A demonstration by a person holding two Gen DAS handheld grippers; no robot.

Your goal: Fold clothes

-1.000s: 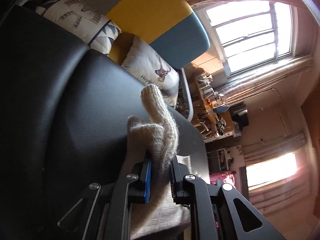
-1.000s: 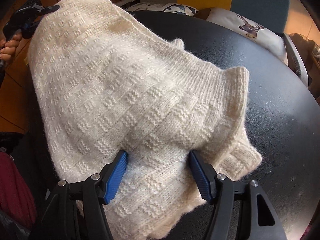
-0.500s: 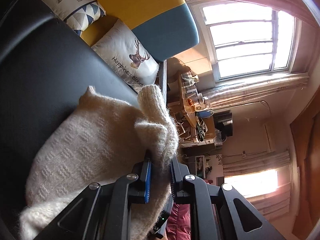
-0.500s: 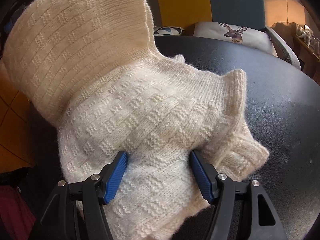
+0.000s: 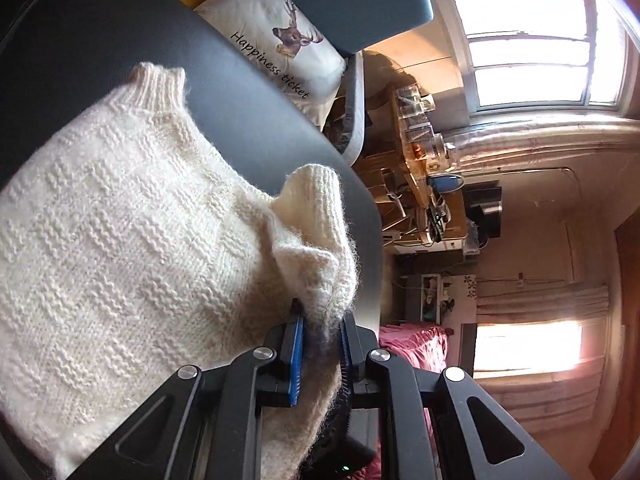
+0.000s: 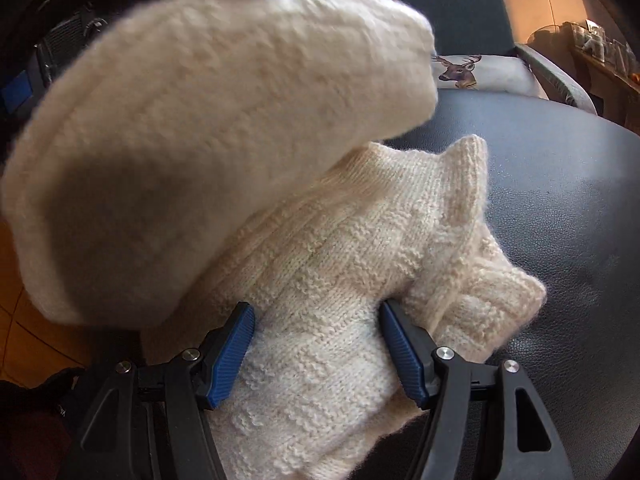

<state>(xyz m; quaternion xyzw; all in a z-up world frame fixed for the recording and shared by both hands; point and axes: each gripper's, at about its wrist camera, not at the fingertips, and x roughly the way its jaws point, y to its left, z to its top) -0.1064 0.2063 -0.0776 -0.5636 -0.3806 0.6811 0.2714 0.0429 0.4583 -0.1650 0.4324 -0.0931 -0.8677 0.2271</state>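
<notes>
Change: sweater [image 6: 320, 280] flap now carried further over the body than a second ago.
Left claw [image 5: 320, 332]: nearly closed, pinching a ribbed edge.
Right claw [image 6: 316, 340]: wide apart, straddling knit.
Sweater: on black worktop [image 6: 560, 200], near side of deer pillow [image 5: 280, 36].

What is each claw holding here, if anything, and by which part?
The left claw pinches the cream sweater at a ribbed edge. The right claw is open, its fingers either side of the sweater's body, gripping nothing.

Both wrist views close over sweater [image 5: 132, 232], sharing deer cushion [image 6: 476, 72].
</notes>
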